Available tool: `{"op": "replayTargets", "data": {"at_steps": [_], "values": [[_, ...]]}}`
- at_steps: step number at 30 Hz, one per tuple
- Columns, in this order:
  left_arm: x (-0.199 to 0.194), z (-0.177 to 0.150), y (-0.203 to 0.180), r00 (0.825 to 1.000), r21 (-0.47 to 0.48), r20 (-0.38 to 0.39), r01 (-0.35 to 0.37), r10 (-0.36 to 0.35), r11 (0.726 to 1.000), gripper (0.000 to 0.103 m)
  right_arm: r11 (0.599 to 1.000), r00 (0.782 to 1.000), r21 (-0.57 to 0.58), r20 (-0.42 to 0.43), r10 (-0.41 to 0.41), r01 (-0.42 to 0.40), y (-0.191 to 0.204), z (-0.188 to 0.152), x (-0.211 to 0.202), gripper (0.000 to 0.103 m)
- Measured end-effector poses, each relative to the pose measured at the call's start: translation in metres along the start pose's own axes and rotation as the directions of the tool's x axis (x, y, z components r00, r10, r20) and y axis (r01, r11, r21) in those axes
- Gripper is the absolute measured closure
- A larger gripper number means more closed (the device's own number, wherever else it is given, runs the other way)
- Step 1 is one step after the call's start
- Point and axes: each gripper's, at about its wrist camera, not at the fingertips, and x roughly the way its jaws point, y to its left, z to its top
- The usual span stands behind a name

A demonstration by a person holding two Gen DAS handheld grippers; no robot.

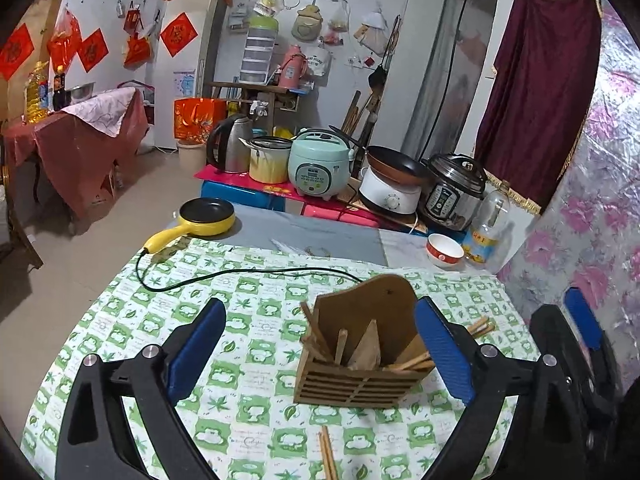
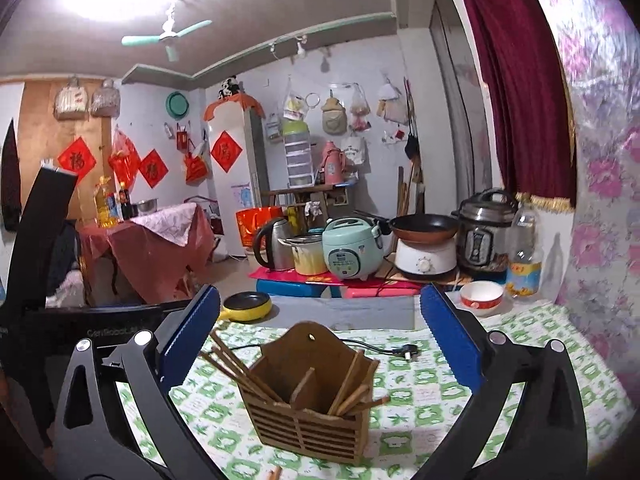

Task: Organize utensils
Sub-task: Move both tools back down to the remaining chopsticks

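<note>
Table (image 1: 248,404) w/ green-and-white check cloth fills lower half of both views. Appliance row across mid frame behind it: pressure cooker (image 1: 456,190), mint rice cooker (image 1: 320,168), white steamer base w/ dark pan on top (image 1: 394,192), steel kettle (image 1: 230,144).

Wooden utensil holder (image 1: 360,364), slatted front, tall back board, stands upright on cloth, lower centre of left view; also lower centre in right view (image 2: 308,416). Chopsticks (image 1: 316,336) lean inside: one bunch in its left compartment, another in the right.

Left gripper (image 1: 320,352): blue pads wide apart, nothing clamped; holder sits in frame betw. them, pads clear of it. Right gripper (image 2: 320,344): pads equally wide, nothing held, holder below-centre betw. them.

Yellow mini fry pan (image 1: 206,216) upper left of table, black cord (image 1: 240,276) trailing across cloth. Red-and-white bowl (image 1: 444,250) right of centre, clear bottle just beside. Loose chopstick pair (image 1: 328,454) on cloth at bottom edge, in front of holder.
</note>
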Motion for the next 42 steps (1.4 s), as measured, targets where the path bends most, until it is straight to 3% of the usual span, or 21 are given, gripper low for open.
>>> {"op": "replayTargets", "data": {"at_steps": [5, 11, 14, 16, 19, 24, 30, 32, 35, 38, 40, 42], "values": [[-0.017, -0.025, -0.008, 0.987, 0.082, 0.073, -0.151, 0.145, 0.985, 0.009, 0.994, 0.997, -0.084, 0.039, -0.064, 0.067, 0.012, -0.009, -0.029, 0.006], [-0.036, -0.089, 0.001, 0.935, 0.166, 0.204, -0.326, 0.291, 0.931, 0.005, 0.997, 0.993, -0.07, -0.115, -0.02, 0.012, 0.004, -0.044, -0.039, 0.006], [-0.03, -0.11, 0.01, 0.935, 0.193, 0.174, -0.339, 0.308, 0.921, 0.005, 0.999, 0.975, -0.043, -0.221, -0.004, -0.006, -0.005, -0.081, -0.036, 0.006], [-0.026, -0.119, 0.015, 0.937, 0.202, 0.159, -0.338, 0.31, 0.919, 0.005, 0.999, 0.952, -0.033, -0.307, 0.016, -0.028, -0.008, -0.106, -0.03, 0.006], [-0.015, -0.126, 0.018, 0.925, 0.222, 0.142, -0.377, 0.353, 0.899, 0.005, 0.998, 0.91, -0.009, -0.411, 0.054, -0.063, -0.01, -0.135, -0.022, 0.006], [-0.001, -0.131, 0.022, 0.93, 0.234, 0.094, -0.367, 0.355, 0.9, 0.005, 0.987, 0.833, 0.083, -0.528, 0.164, -0.141, -0.008, -0.159, -0.007, 0.006], [0.008, -0.137, 0.021, 0.932, 0.254, 0.066, -0.362, 0.358, 0.897, 0.005, 0.98, 0.794, 0.097, -0.575, 0.197, -0.173, -0.004, -0.17, -0.006, 0.006], [0.009, -0.137, 0.019, 0.929, 0.264, 0.066, -0.369, 0.365, 0.891, 0.005, 0.978, 0.772, 0.097, -0.602, 0.205, -0.185, 0.0, -0.176, -0.005, 0.006], [0.012, -0.138, 0.019, 0.926, 0.268, 0.058, -0.374, 0.373, 0.888, 0.005, 0.978, 0.763, 0.072, -0.614, 0.199, -0.197, 0.007, -0.179, -0.007, 0.006], [0.018, -0.137, 0.024, 0.927, 0.257, 0.031, -0.369, 0.374, 0.893, 0.005, 0.977, 0.768, 0.028, -0.613, 0.186, -0.214, 0.015, -0.18, -0.013, 0.006], [0.025, -0.136, 0.03, 0.929, 0.243, -0.02, -0.355, 0.37, 0.903, 0.005, 0.975, 0.777, -0.004, -0.604, 0.175, -0.223, 0.018, -0.178, -0.016, 0.006], [0.032, -0.136, 0.035, 0.935, 0.231, -0.083, -0.318, 0.344, 0.92, 0.005, 0.978, 0.803, -0.068, -0.584, 0.119, -0.195, 0.019, -0.174, -0.018, 0.006]]}}
